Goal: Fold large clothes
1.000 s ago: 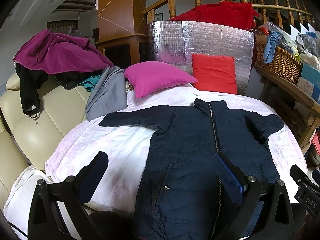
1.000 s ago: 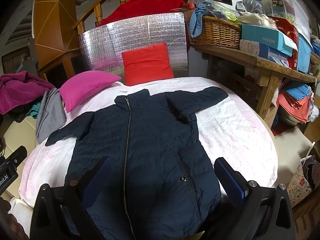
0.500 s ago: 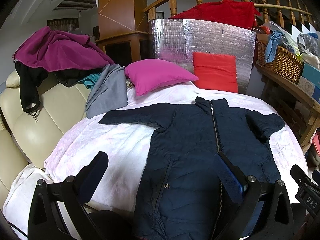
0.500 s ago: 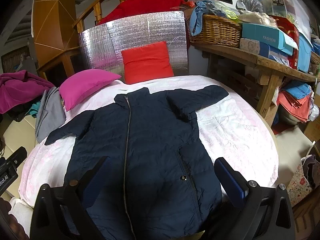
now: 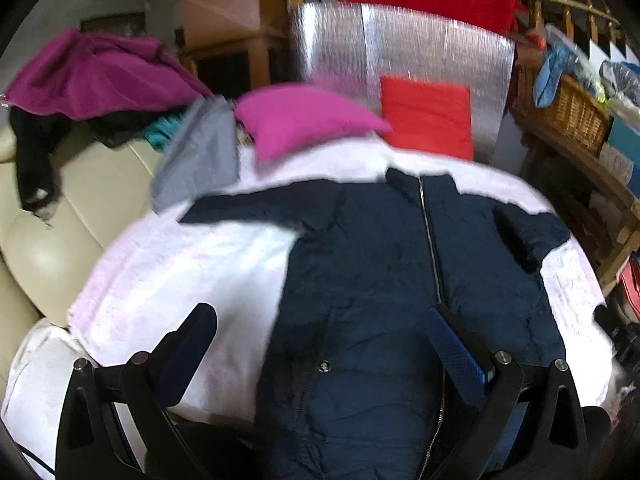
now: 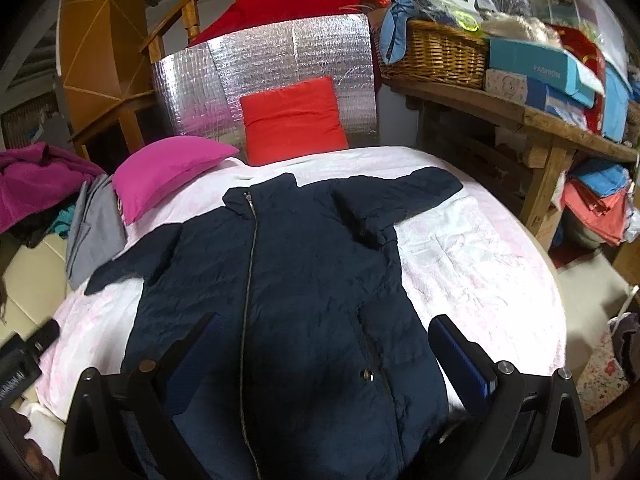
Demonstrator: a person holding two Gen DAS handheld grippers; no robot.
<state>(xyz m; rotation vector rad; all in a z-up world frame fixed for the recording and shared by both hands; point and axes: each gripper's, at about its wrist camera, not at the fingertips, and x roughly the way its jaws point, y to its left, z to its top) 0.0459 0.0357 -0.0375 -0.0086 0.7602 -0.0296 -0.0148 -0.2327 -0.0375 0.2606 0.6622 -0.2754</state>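
Setting: cluttered living room; round bench under a pale pink cover (image 6: 480, 264), wooden stair rail behind.
Task item: navy padded jacket (image 6: 304, 280), front up, zipped, collar toward the far edge, hem toward the viewer.
Position: lying flat across the middle of the bench; both sleeves spread sideways, the right one bent at the elbow.
Left tongs (image 5: 320, 344): released, jaws wide apart, holding nothing, hovering over the jacket's left front and the bare cover.
Right tongs (image 6: 320, 344): released, jaws wide, empty, above the lower front near the pocket snap.
Change: left view now blurred and nearer the jacket than half a second ago; right view also slightly closer.
Meaning: judged an approach for a first grasp; no fold yet made.
Far edge: magenta cushion (image 6: 168, 172), red cushion (image 6: 292, 120), silver foil panel (image 6: 264, 60).
Left side: cream sofa (image 5: 80, 216) with grey, black and purple garments.
Right side: wooden shelf with wicker basket (image 6: 436, 56) and boxes.
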